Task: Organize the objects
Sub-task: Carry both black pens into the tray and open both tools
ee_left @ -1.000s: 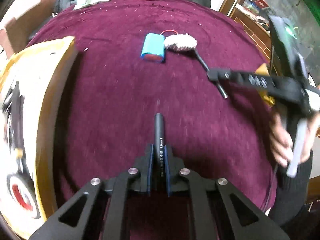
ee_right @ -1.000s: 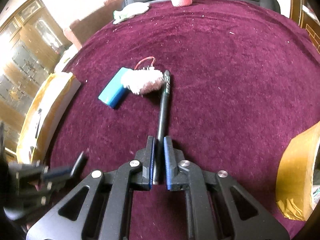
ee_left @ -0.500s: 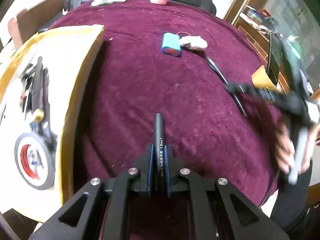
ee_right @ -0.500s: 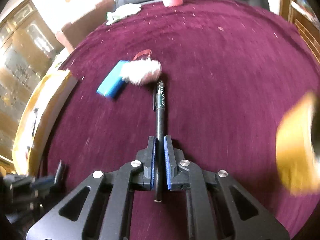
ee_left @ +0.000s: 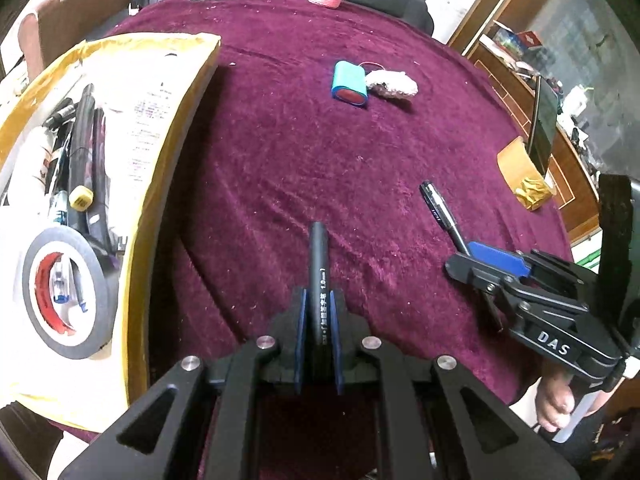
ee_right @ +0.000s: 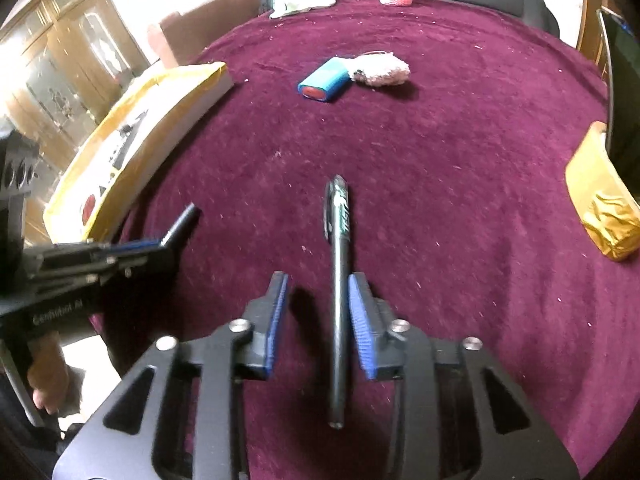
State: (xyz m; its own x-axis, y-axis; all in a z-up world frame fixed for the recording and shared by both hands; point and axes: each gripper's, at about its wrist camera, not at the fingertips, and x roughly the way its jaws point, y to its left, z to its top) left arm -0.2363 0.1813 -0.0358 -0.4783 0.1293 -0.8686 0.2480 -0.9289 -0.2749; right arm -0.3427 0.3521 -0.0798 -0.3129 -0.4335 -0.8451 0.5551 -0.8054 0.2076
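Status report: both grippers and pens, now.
Left gripper shut on black marker. Right gripper jaws just opened, black pen loose between them. Box left, path clear.

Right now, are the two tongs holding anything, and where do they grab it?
The left tongs pinch a black marker near its back end. The right tongs have just been opening: the black pen lies between them, against one pad, not gripped.
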